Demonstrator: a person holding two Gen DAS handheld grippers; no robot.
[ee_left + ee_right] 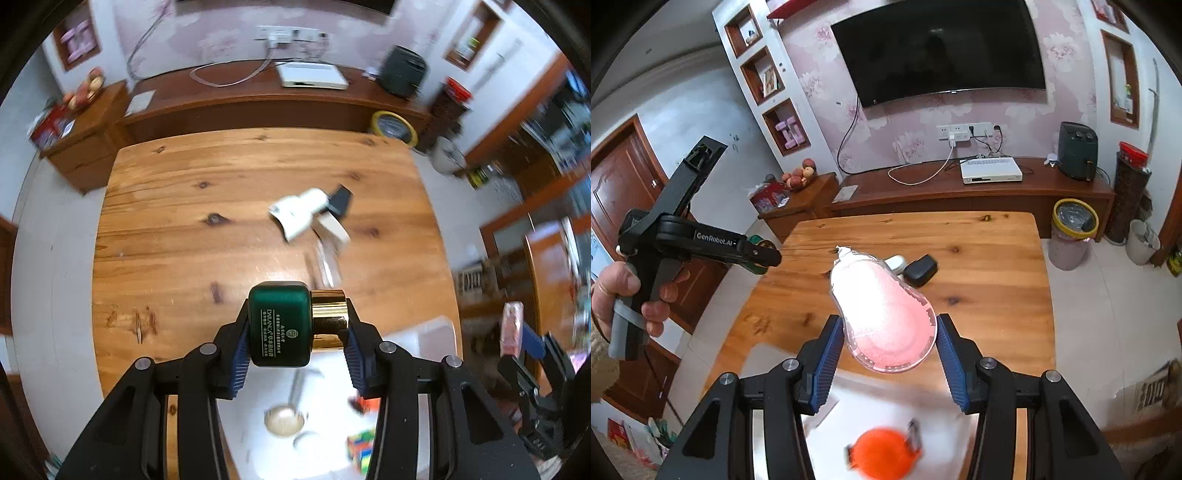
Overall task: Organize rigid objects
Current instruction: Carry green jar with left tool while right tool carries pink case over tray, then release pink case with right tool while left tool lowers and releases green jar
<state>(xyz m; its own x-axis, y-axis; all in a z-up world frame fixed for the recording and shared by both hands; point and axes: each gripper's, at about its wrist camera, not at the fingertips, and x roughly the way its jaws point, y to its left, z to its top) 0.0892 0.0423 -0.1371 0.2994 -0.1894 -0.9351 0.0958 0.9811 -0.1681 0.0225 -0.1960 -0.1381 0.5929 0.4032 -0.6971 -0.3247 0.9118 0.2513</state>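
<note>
My left gripper (293, 332) is shut on a green bottle with a gold cap (284, 325), held sideways above the wooden table (177, 206). My right gripper (890, 343) is shut on a pink item in a clear plastic shell (886, 314), held above the table (990, 295). The left gripper also shows in the right wrist view (759, 254), at the left. The right gripper shows at the right edge of the left wrist view (517, 332). On the table lie a white tube (299, 212), a black case (341, 199) and a beige box (334, 229).
A white mat (417, 339) on the near table edge carries a metal ladle (286, 417), a colourful cube (362, 448) and an orange round object (882, 454). Behind the table stand a TV bench (923, 192), a yellow-rimmed bin (1073, 232) and a side cabinet (801, 203).
</note>
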